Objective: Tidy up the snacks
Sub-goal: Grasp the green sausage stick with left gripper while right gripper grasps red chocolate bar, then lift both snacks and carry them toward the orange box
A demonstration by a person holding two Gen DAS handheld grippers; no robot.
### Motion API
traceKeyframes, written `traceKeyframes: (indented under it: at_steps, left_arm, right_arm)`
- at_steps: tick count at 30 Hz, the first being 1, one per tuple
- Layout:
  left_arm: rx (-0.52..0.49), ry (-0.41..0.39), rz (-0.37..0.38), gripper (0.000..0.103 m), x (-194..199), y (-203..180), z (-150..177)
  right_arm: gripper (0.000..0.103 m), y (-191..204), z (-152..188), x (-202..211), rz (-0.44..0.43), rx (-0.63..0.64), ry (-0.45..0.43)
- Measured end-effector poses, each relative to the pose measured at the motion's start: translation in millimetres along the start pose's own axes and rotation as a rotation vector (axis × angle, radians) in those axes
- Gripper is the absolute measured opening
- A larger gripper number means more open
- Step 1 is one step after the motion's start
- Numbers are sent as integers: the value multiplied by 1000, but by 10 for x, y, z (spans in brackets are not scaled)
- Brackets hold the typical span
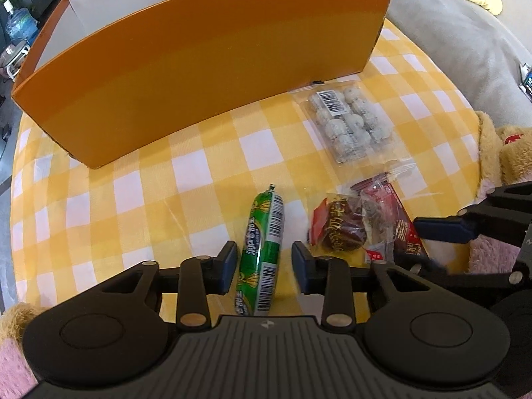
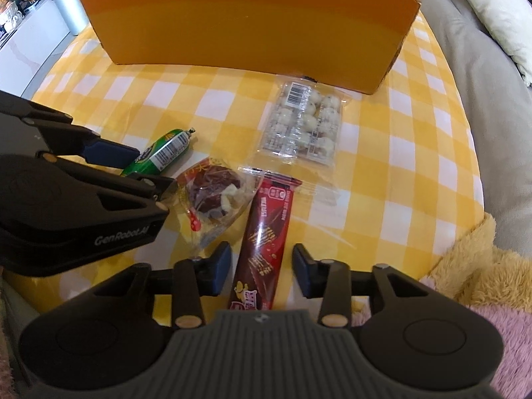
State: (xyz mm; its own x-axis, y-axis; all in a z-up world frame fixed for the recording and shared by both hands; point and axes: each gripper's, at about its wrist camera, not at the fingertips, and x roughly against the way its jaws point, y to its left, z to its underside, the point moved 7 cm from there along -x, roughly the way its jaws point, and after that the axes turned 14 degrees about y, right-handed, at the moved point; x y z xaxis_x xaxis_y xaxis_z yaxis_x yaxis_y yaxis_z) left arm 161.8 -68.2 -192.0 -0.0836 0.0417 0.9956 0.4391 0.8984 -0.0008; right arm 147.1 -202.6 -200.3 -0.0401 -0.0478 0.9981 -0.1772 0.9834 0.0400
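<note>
An orange box point(image 1: 199, 66) stands open-topped at the back of the yellow checked tablecloth point(image 1: 133, 193); it also shows in the right wrist view point(image 2: 249, 23). My left gripper point(image 1: 265, 266) is open, its jaws on either side of a green sausage stick point(image 1: 262, 249), without clamping it. My right gripper point(image 2: 261, 266) is open around a dark red biscuit-stick packet point(image 2: 266, 236), with gaps on both sides. A clear bag with a red-brown snack point(image 2: 212, 196) lies between them. A clear pack of white balls point(image 2: 302, 126) lies near the box.
A grey sofa point(image 2: 482, 83) with a pale cushion point(image 2: 498, 16) runs along the right. Yellow and pink plush point(image 2: 482, 272) lies at the table's near right edge. A metal bin point(image 2: 68, 0) and a water bottle point(image 1: 20, 26) stand beyond the table on the left.
</note>
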Motion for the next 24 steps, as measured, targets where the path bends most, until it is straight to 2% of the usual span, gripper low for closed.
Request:
traceKeyframes:
  at_steps: [1, 3, 9, 14, 24]
  left_arm:
    - [-1, -3, -3, 31, 2, -1, 2]
    - [5, -4, -2, 26, 6, 11, -3]
    - [39, 0, 5, 25, 17, 57, 0]
    - [82, 0, 37, 25, 106, 112, 27]
    - [112, -57, 92, 25, 520, 91, 32]
  right_arm:
    - [22, -4, 7, 1, -2, -6, -2]
    - [21, -46, 18, -2, -21, -27, -3]
    - [20, -117, 54, -6, -32, -66, 8]
    - [20, -193, 102, 46, -87, -107, 17]
    - [20, -178, 165, 393, -67, -41, -54]
